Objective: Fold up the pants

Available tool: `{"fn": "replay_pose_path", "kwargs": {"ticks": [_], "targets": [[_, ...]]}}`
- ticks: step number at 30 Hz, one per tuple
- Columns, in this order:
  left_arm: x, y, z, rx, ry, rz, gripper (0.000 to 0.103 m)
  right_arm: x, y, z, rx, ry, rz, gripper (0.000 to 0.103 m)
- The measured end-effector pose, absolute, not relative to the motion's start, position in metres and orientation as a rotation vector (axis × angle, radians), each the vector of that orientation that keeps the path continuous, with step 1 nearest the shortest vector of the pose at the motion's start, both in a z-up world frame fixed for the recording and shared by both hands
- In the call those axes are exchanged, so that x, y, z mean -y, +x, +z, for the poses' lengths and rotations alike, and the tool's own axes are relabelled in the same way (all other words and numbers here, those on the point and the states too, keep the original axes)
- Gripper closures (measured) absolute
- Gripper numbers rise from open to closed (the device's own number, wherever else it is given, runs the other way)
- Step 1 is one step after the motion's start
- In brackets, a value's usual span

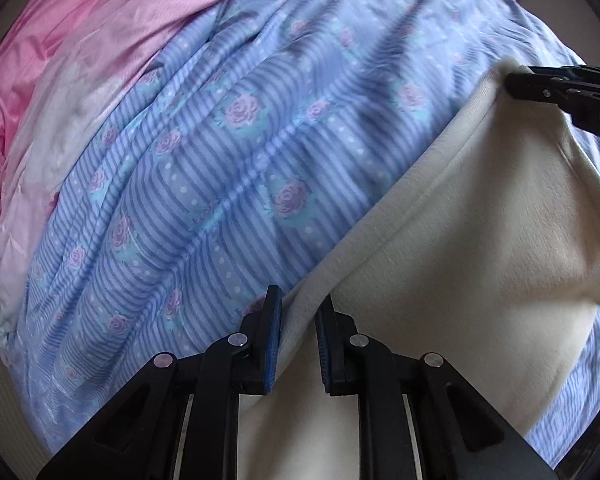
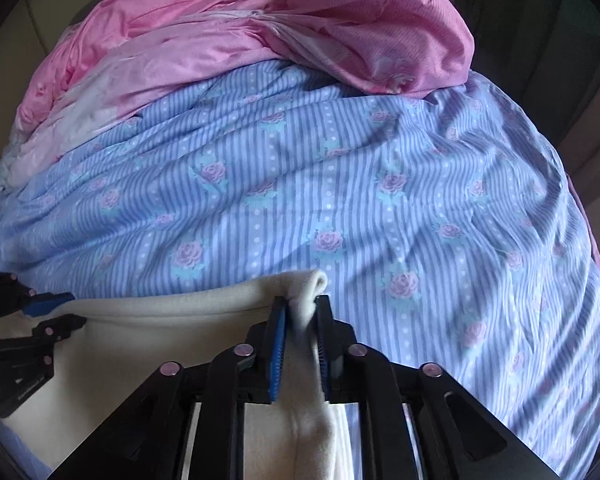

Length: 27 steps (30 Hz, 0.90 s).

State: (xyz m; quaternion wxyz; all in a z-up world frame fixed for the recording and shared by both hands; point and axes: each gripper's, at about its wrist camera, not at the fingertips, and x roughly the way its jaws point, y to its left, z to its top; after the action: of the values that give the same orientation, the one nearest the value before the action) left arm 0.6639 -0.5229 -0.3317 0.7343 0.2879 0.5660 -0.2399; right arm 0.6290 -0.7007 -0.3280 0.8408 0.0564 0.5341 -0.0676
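Observation:
The cream pants (image 1: 480,240) hang stretched between my two grippers above a bed. My left gripper (image 1: 298,312) is shut on one corner of the pants' edge; the cloth passes between its blue pads. It also shows in the right wrist view (image 2: 56,312) at the far left. My right gripper (image 2: 302,304) is shut on the other corner, a fold of cream cloth (image 2: 304,288) bunched between its pads. It shows in the left wrist view (image 1: 516,82) at the upper right, clamped on the edge.
A blue striped bedsheet with roses (image 1: 240,152) (image 2: 340,184) covers the bed beneath the pants. A crumpled pink blanket (image 1: 80,48) (image 2: 300,32) lies along the bed's far side.

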Motion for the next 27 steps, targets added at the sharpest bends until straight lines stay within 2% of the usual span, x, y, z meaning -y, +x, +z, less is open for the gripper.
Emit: {"fn": "replay_pose_path", "kwargs": {"ticks": [1,2,3,4,9,15,24,27], "targets": [[0.523,0.665,-0.333,-1.246,0.628,-0.506,0.076,0.703,0.63,-0.327,-1.121,0.094,-0.175,0.079],[0.522,0.666,-0.332,-1.242,0.628,-0.486,0.072,0.706,0.628,-0.321,-1.103,0.052,-0.227,0.064],[0.521,0.667,-0.329,-1.225,0.627,-0.457,0.063,0.709,0.624,-0.316,-1.084,0.038,-0.241,0.053],[0.52,0.668,-0.325,-1.214,0.624,-0.439,0.057,0.715,0.616,-0.306,-1.055,0.038,-0.242,0.052],[0.514,0.655,-0.274,-1.033,0.573,-0.387,0.038,0.727,0.564,-0.271,-0.996,0.018,-0.245,0.052],[0.522,0.583,-0.241,-0.949,0.562,-0.528,0.037,0.728,0.476,-0.272,-0.998,0.181,-0.19,0.052],[0.541,0.493,-0.284,-1.074,0.464,-0.632,0.037,0.712,0.408,-0.335,-1.103,0.391,-0.18,0.054],[0.546,0.483,-0.297,-1.095,0.454,-0.63,0.037,0.714,0.403,-0.346,-1.102,0.464,-0.186,0.06]]}}
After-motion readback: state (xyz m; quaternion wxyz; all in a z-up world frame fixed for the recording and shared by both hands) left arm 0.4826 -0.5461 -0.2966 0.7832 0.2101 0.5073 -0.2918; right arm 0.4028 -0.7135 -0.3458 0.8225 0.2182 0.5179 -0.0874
